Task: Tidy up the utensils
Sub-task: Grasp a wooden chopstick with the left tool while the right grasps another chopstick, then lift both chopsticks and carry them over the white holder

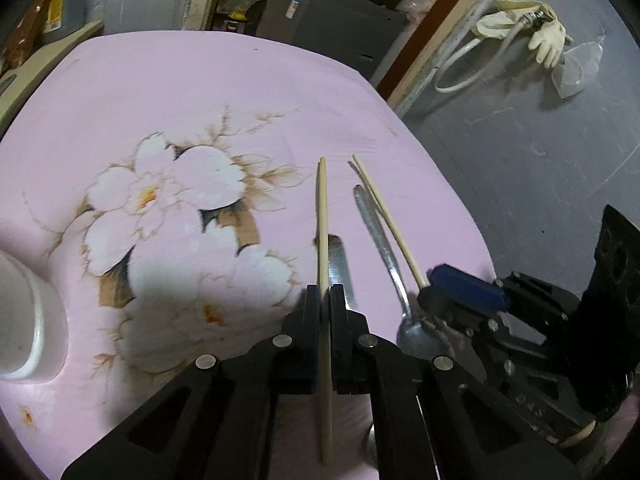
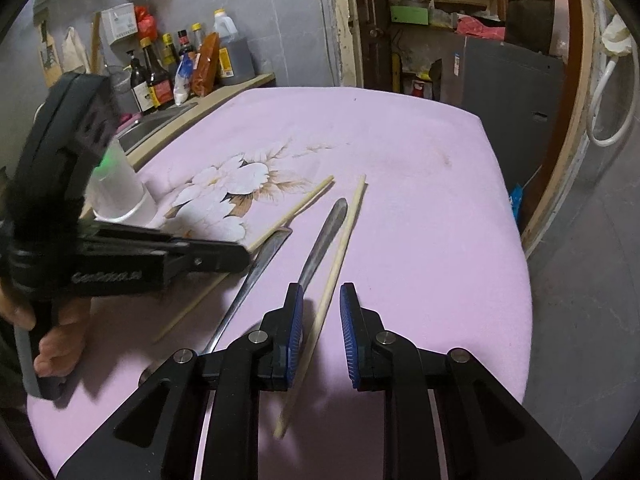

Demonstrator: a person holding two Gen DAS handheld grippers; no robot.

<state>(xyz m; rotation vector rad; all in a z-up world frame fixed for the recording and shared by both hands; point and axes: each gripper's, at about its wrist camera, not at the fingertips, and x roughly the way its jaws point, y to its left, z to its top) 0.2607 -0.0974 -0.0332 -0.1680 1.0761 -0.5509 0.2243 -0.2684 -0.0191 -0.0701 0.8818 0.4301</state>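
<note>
Widest first: bench (image 1: 168,92) under a pink floral cloth, soft enough to give a little under a pressing fingertip. At the left edge of the left wrist view, a white cup (image 1: 24,320), upright and well apart from the utensils (probably where they belong).

Left gripper (image 1: 325,292) at bottom centre of its own view, fingers together and clamped on the wooden chopstick (image 1: 322,216) about midway along it. Right gripper (image 2: 322,286) at bottom centre of the right wrist view, fingers apart, straddling the second chopstick (image 2: 344,236) near its lower end without pinching it; touching the left pad or not, cannot tell.

Between the two chopsticks, a metal spoon (image 1: 382,248) and a flat metal utensil (image 2: 256,272), both flat on the cloth. Probably heavier than the sticks, rigid, smooth and slippery. Best taken across the narrow handle rather than the bowl or the blade.

Chopsticks: light, stiff, thin, faintly grippy as bare wood. Prone to swivelling in a pinch taken far from the middle, so safer gripped near mid-length and squarely across the pads.
</note>
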